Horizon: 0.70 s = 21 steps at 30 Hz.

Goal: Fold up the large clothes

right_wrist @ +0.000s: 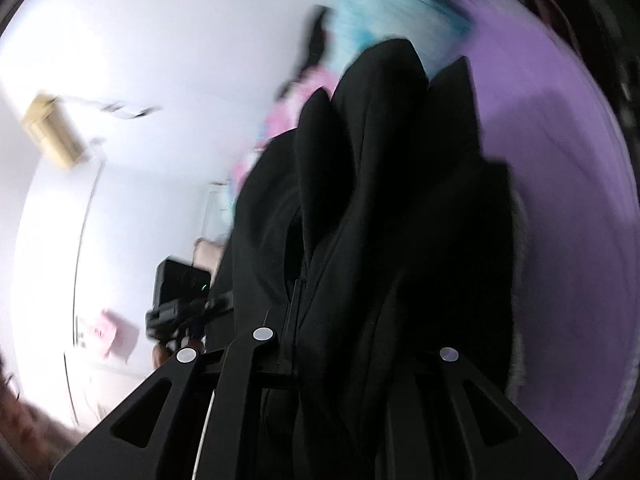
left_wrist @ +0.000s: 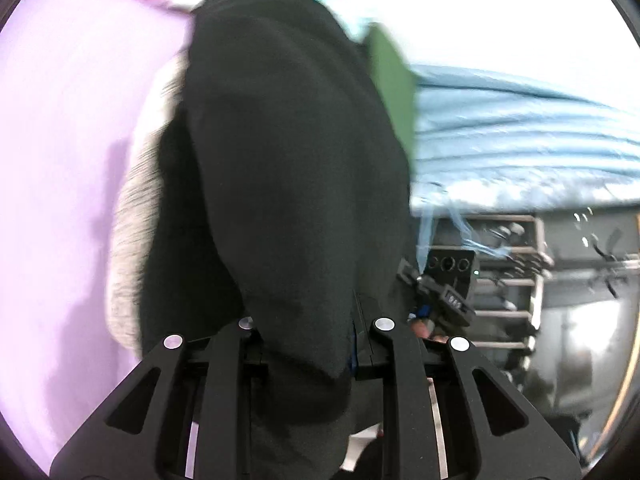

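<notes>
A large black garment (left_wrist: 288,152) bunches up in front of the left wrist camera and hides most of the fingers. My left gripper (left_wrist: 308,316) is shut on its cloth. A grey fuzzy lining (left_wrist: 136,216) shows along the garment's left edge, and a green patch (left_wrist: 394,80) at its upper right. In the right wrist view the same black garment (right_wrist: 384,208) hangs in thick folds from my right gripper (right_wrist: 340,320), which is shut on it. Each gripper sees the other: the right gripper (left_wrist: 444,292) low at the right, the left gripper (right_wrist: 176,300) low at the left. Both views are motion-blurred.
A purple sheet (left_wrist: 60,160) spreads under the garment, also the purple sheet (right_wrist: 560,200) on the right. Blue fabric (left_wrist: 520,132) lies beyond, with a metal rack (left_wrist: 516,280) below it. A white wall (right_wrist: 140,60) carries a beige box (right_wrist: 52,136). Pink cloth (right_wrist: 304,92) lies behind.
</notes>
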Available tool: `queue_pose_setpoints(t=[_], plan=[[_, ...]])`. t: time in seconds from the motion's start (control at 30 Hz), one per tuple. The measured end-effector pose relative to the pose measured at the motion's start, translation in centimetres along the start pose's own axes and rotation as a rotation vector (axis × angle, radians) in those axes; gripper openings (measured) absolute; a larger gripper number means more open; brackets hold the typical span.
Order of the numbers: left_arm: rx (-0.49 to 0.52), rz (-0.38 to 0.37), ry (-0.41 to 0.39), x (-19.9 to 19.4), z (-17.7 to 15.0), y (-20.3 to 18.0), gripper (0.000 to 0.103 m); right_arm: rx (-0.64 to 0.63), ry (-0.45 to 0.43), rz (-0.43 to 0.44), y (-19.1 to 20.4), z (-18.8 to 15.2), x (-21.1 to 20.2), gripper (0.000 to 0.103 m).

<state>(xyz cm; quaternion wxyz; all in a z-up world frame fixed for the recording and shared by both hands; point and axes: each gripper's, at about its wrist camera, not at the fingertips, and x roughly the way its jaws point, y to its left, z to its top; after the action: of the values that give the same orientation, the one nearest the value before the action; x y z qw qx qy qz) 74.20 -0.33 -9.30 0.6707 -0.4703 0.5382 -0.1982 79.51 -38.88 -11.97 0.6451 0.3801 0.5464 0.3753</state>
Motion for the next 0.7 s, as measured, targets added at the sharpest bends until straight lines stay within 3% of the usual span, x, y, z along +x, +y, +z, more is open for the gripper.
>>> queue_pose_setpoints(t=[0.1, 0.2, 0.3, 0.4, 0.43, 0.5, 0.57, 0.6, 0.63, 0.7], plan=[[-0.040, -0.059, -0.005, 0.9, 0.3, 3.3, 0.022, -0.004, -0.017, 0.027, -2.0, -0.1, 0.9, 0.014], [0.033, -0.029, 0.008, 1.4, 0.8, 2.9, 0.024, 0.018, -0.031, 0.023, -2.6, -0.4, 0.9, 0.014], [0.014, -0.058, 0.042, 1.8, 0.9, 3.3, 0.031, 0.044, -0.036, 0.042, -2.3, -1.7, 0.0, 0.015], [0.035, -0.032, 0.030, 0.7, 0.7, 2.9, 0.033, 0.031, -0.031, 0.035, -1.8, -1.9, -0.5, 0.021], [0.047, -0.016, 0.016, -0.2, 0.5, 2.4, 0.031, 0.026, -0.039, 0.017, -1.5, -1.9, -1.0, 0.028], [0.103, 0.036, -0.004, -1.8, -0.1, 1.1, 0.038, 0.022, -0.059, 0.004, -1.3, -1.4, -1.9, 0.037], [0.204, 0.154, -0.030, -3.7, -1.3, -1.1, 0.062, -0.001, -0.071, -0.009, 0.2, -1.5, -3.6, 0.043], [0.237, 0.198, -0.044, -4.4, -2.0, -2.0, 0.064, -0.023, -0.091, -0.036, 1.2, -1.9, -4.7, 0.054], [0.261, 0.229, -0.060, -5.2, -2.6, -2.9, 0.064, -0.059, -0.111, -0.072, 2.5, -2.2, -5.6, 0.059], [0.286, 0.257, -0.118, -6.7, -3.7, -4.5, 0.075, -0.126, -0.146, -0.128, 4.0, -2.9, -7.0, 0.063]])
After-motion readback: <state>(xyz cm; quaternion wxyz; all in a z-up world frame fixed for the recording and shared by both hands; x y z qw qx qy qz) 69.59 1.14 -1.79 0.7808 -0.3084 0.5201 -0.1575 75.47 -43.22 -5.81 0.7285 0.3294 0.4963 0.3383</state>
